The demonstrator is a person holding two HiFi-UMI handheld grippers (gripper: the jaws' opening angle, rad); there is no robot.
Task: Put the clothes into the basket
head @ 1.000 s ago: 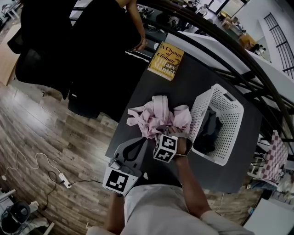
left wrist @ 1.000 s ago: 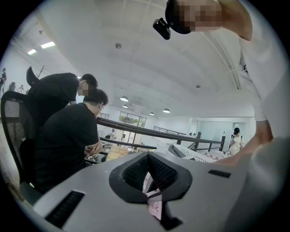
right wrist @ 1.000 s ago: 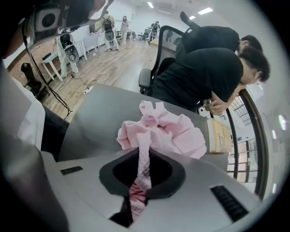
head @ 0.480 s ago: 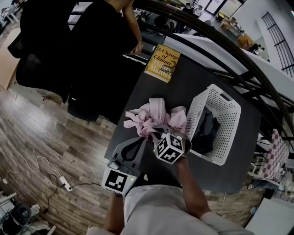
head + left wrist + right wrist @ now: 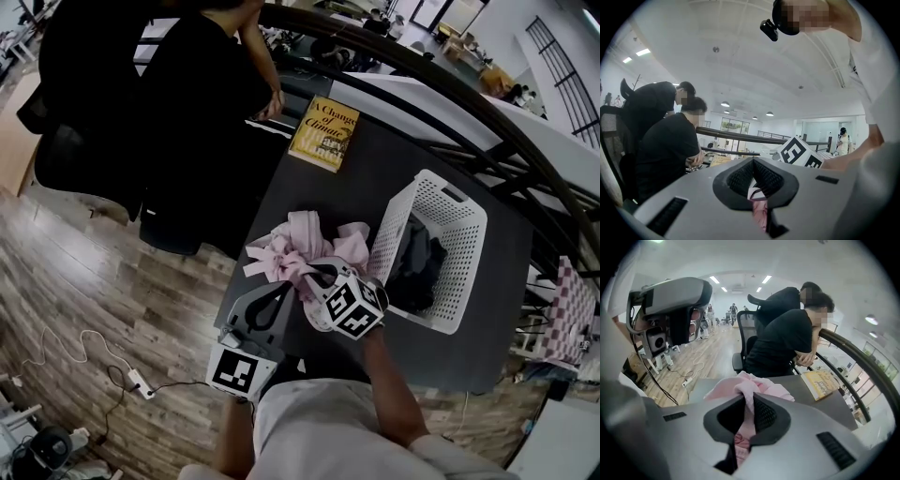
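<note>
A crumpled pink garment (image 5: 295,246) lies on the dark table (image 5: 375,178), left of the white mesh basket (image 5: 448,197). Dark clothes (image 5: 412,264) are in the basket. My right gripper (image 5: 317,278) is shut on a fold at the garment's near edge; in the right gripper view the pink garment (image 5: 745,383) runs up between the closed jaws of the right gripper (image 5: 747,416). My left gripper (image 5: 284,291) sits just left of it at the table's front edge. In the left gripper view the left gripper (image 5: 757,187) is shut on a thin strip of the pink garment (image 5: 758,211).
A yellow book (image 5: 323,133) lies at the table's far left corner. A person in black (image 5: 202,112) leans at that side beside a black office chair (image 5: 89,141). A dark railing (image 5: 450,89) curves behind the table. Cables and a power strip (image 5: 141,382) lie on the wooden floor.
My right gripper has turned and drawn back toward me with the fold, tugging the pink garment slightly left and nearer. The left gripper has barely moved.
</note>
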